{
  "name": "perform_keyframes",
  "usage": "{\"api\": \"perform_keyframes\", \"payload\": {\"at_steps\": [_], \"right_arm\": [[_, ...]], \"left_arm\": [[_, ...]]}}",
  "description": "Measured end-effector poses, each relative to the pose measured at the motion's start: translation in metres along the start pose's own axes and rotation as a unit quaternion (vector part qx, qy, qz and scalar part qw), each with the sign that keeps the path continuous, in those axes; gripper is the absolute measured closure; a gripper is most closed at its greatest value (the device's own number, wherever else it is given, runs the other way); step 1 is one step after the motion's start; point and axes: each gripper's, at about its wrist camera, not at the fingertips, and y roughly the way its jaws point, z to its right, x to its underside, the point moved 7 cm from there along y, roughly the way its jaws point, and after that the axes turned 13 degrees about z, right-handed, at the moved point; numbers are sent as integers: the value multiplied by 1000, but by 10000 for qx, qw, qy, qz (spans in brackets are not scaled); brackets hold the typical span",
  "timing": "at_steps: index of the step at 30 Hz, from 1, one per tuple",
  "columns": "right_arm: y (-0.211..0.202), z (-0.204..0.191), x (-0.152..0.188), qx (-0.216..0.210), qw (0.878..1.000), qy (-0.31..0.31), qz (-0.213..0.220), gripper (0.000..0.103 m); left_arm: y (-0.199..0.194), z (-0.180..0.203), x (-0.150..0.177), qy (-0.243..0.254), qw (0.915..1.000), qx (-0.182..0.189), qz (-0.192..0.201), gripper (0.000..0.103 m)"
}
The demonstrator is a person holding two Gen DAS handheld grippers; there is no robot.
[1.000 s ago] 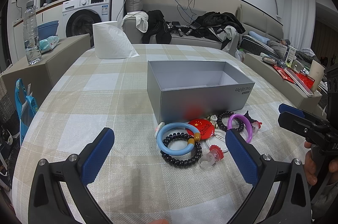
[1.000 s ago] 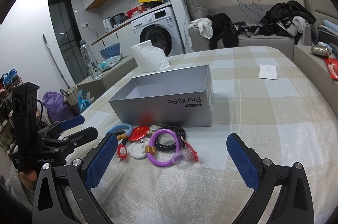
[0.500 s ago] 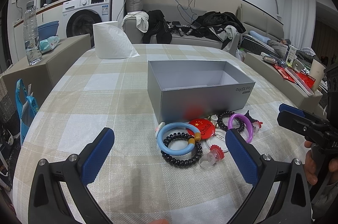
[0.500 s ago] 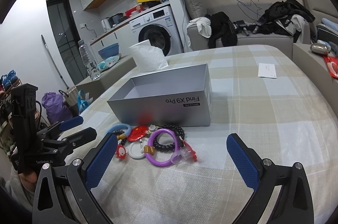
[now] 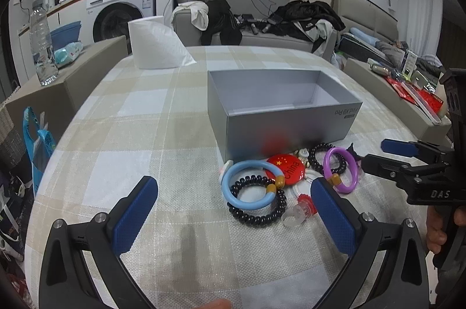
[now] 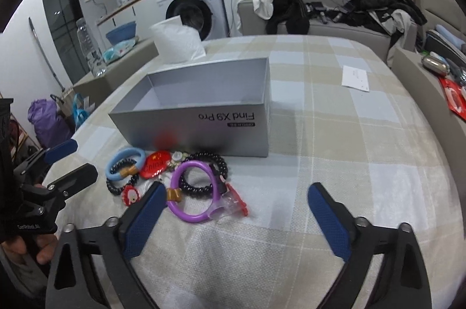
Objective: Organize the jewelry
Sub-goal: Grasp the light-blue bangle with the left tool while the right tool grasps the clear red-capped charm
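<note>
A pile of jewelry lies on the checked tablecloth in front of an open, empty grey box (image 5: 279,116) (image 6: 204,116). The pile holds a purple bracelet (image 6: 189,217) (image 5: 326,163), a blue bracelet (image 5: 225,183) (image 6: 125,156), a black coil tie (image 5: 256,218), a black bead bracelet (image 6: 209,157), a red badge (image 5: 287,164) and a clear-and-red ring (image 6: 230,202). My left gripper (image 5: 233,183) hangs open just short of the blue bracelet. My right gripper (image 6: 236,188) is closing. The purple bracelet lies just ahead of its left pad (image 6: 142,218), untouched.
A white paper bundle (image 5: 157,46) stands at the table's far left, and a white slip (image 6: 356,78) lies at the far right. A water bottle (image 5: 42,46) stands on a side unit. A sofa heaped with clothes (image 5: 305,14) is behind the table.
The right wrist view has swung, so the box and pile now sit further left and a little higher. The right jaws have narrowed slightly. The left gripper has barely moved.
</note>
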Motion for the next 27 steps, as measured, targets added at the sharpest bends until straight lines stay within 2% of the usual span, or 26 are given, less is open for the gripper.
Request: {"api": "perform_keyframes", "payload": {"at_steps": [1,7,11,12,14,16,21,27], "right_arm": [[3,0,1,-26,10000,-3,-67,24],[7,0,7,-291,9992,59,-264,45],[8,1,9,-283,9989,64,-379,51],[9,1,9,-283,9988,63,-399,57],[7,3,10,-261,9988,80,-417,59],[5,4,11,-283,9987,74,-407,67],[6,6,13,-218,9987,-13,-469,75],[11,7,13,-116,9987,-83,-487,76]], "left_arm": [[1,0,1,-35,10000,27,-39,1],[3,-4,1,-165,9997,114,-130,1],[2,-2,1,-168,9995,220,-130,1],[3,-1,1,-151,9995,240,-131,1],[4,0,2,-127,9995,254,-140,1],[4,0,2,-113,9995,278,-141,1],[4,-1,3,-122,9994,267,-164,1],[4,0,3,-93,9994,282,-176,1]]}}
